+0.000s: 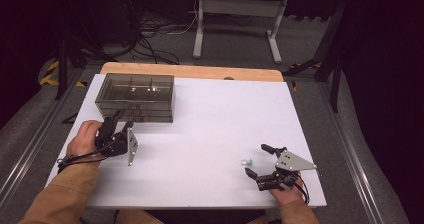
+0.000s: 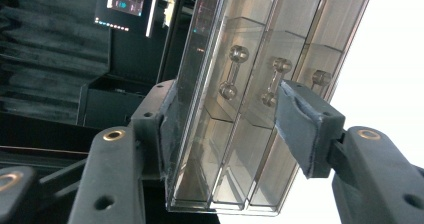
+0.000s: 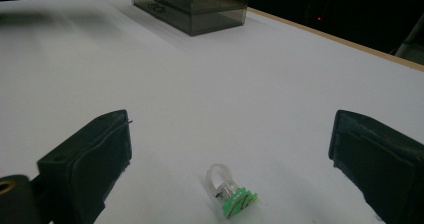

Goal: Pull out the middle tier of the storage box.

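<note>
Left gripper [image 1: 121, 118] at the near front of the smoked clear drawer box [image 1: 136, 96]. Jaws straddle the box's drawer fronts, one pad [image 2: 167, 129] against the side wall, the other pad [image 2: 300, 126] apart from the box face: not clamped.

Right gripper [image 1: 258, 159] low over the white table [image 1: 215, 124], jaws wide apart. Small clear ring with green top [image 3: 229, 189] lies on the table between its pads, touching neither; the box sits well ahead.
</note>
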A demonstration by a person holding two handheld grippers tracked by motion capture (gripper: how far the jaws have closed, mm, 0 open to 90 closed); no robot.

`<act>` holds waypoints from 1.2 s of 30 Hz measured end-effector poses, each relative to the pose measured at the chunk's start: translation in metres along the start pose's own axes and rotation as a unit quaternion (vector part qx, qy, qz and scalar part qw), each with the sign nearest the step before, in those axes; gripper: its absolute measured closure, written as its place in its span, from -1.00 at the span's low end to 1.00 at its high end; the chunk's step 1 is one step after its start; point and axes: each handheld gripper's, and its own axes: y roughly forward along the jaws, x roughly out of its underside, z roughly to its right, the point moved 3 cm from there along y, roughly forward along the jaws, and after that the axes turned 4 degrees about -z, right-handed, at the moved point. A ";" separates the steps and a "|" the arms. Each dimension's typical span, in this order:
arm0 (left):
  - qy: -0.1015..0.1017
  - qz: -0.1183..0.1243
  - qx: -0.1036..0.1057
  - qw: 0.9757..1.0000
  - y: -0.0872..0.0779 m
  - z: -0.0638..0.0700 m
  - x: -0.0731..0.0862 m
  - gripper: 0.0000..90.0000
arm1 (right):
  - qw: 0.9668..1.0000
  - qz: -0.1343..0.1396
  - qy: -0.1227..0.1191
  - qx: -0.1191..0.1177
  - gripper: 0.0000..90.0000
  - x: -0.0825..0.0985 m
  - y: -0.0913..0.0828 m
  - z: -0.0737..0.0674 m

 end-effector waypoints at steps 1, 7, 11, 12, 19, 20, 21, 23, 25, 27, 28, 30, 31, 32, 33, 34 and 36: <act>0.004 -0.001 0.002 1.000 0.001 0.000 0.000 0.01 | 1.000 0.000 0.000 0.000 -0.91 0.000 0.000 0.000; 0.020 -0.005 0.000 1.000 0.009 0.005 0.000 0.14 | 1.000 -0.001 0.000 0.001 -0.91 0.000 0.000 0.000; 0.036 -0.005 -0.003 0.999 0.014 0.009 -0.002 0.20 | 1.000 -0.001 -0.001 0.000 -0.91 0.000 0.000 0.000; 0.040 -0.003 -0.001 0.999 0.015 0.010 -0.002 0.21 | 1.000 -0.001 -0.001 0.000 -0.91 0.000 0.000 0.000; 0.058 -0.006 0.003 0.998 0.023 0.016 -0.007 0.23 | 1.000 -0.001 0.000 -0.001 -0.91 0.000 0.000 0.000; 0.063 -0.005 0.002 0.998 0.025 0.018 -0.009 0.23 | 1.000 -0.001 0.000 -0.001 -0.91 0.000 0.000 0.000; 0.064 -0.005 0.001 0.998 0.026 0.019 -0.009 0.23 | 1.000 -0.001 0.000 0.000 -0.91 0.000 0.000 0.000; 0.069 -0.005 0.002 0.998 0.027 0.021 -0.010 0.23 | 1.000 -0.001 0.000 -0.001 -0.91 0.000 0.000 0.000; 0.072 -0.008 0.001 0.997 0.029 0.023 -0.010 0.23 | 1.000 -0.001 0.000 -0.001 -0.91 0.000 0.000 0.000; 0.073 -0.012 -0.001 0.997 0.031 0.023 -0.010 0.23 | 1.000 -0.001 -0.001 -0.001 -0.91 0.000 0.000 0.000; 0.074 -0.013 0.000 0.997 0.032 0.023 -0.010 0.24 | 1.000 -0.001 0.000 -0.001 -0.91 0.000 0.000 0.000; 0.068 -0.015 -0.002 0.998 0.034 0.024 -0.011 0.24 | 1.000 -0.001 0.000 -0.001 -0.91 0.000 0.000 0.000; 0.068 -0.016 -0.004 0.998 0.035 0.025 -0.011 0.24 | 1.000 -0.001 0.000 -0.001 -0.91 0.000 0.000 0.000; 0.068 -0.018 -0.004 0.997 0.036 0.026 -0.012 0.26 | 1.000 -0.001 0.000 -0.001 -0.91 0.000 0.000 0.000; 0.071 -0.015 -0.005 0.997 0.037 0.026 -0.013 0.26 | 1.000 -0.001 0.000 0.000 -0.91 0.000 0.000 0.000; 0.077 -0.015 -0.011 0.997 0.037 0.027 -0.014 0.26 | 1.000 -0.001 0.000 0.000 -0.91 0.000 0.000 0.000; 0.082 -0.015 -0.012 0.996 0.038 0.029 -0.015 0.27 | 1.000 -0.001 0.000 0.000 -0.91 0.000 0.000 0.000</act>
